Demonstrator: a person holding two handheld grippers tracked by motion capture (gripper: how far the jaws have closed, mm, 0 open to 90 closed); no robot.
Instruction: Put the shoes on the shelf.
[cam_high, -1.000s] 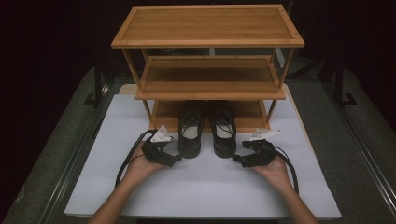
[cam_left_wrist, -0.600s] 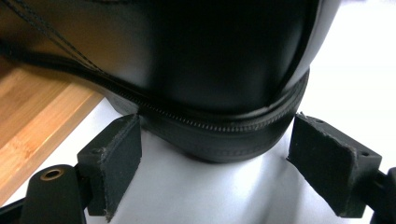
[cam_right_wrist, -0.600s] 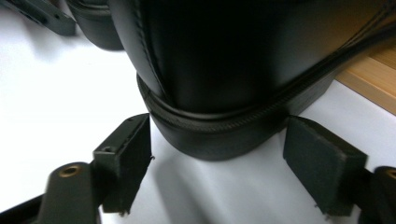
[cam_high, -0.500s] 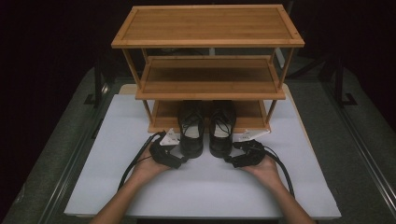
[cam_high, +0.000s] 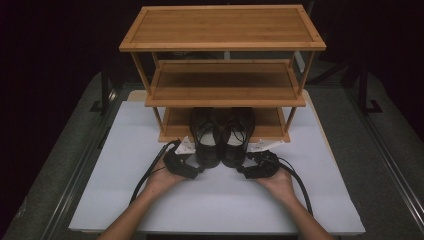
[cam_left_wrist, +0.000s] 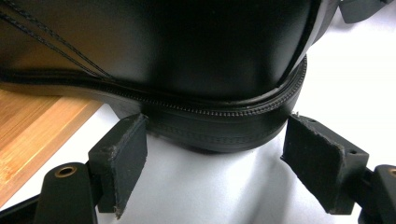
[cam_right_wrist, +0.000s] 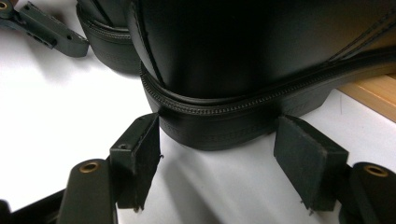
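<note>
On a white mat (cam_high: 115, 200) covering the table, a three-tier bamboo shoe rack (cam_high: 222, 30) stood at the far side, facing the person. Two black lace-up shoes sat side by side, touching each other, with their toes tucked under the lowest shelf (cam_high: 175, 127) and their heels sticking out onto the mat toward the person.

From the high view, two bare forearms reached in from the bottom edge. The left hand (cam_high: 162, 177) held the left gripper (cam_high: 199, 169) just behind the heel of the left shoe (cam_high: 206, 140). The right hand (cam_high: 277, 181) held the right gripper (cam_high: 242, 171) just behind the heel of the right shoe (cam_high: 236, 137). A black cable (cam_high: 147, 172) curved back from the left gripper, and another (cam_high: 300, 185) looped back from the right one.

Seen from the left gripper view, the two black pads were spread wide, one on each side of the left shoe's rounded heel sole (cam_left_wrist: 224, 126). The left pad (cam_left_wrist: 121, 161) sat very close to the sole; whether it touched could not be told. The right pad stood apart from it.

Seen from the right gripper view, the pads (cam_right_wrist: 308, 163) were likewise spread, flanking the right shoe's heel sole (cam_right_wrist: 219, 126), neither one squeezing it. The other shoe's heel and a jaw of the left gripper showed at the upper left.
</note>
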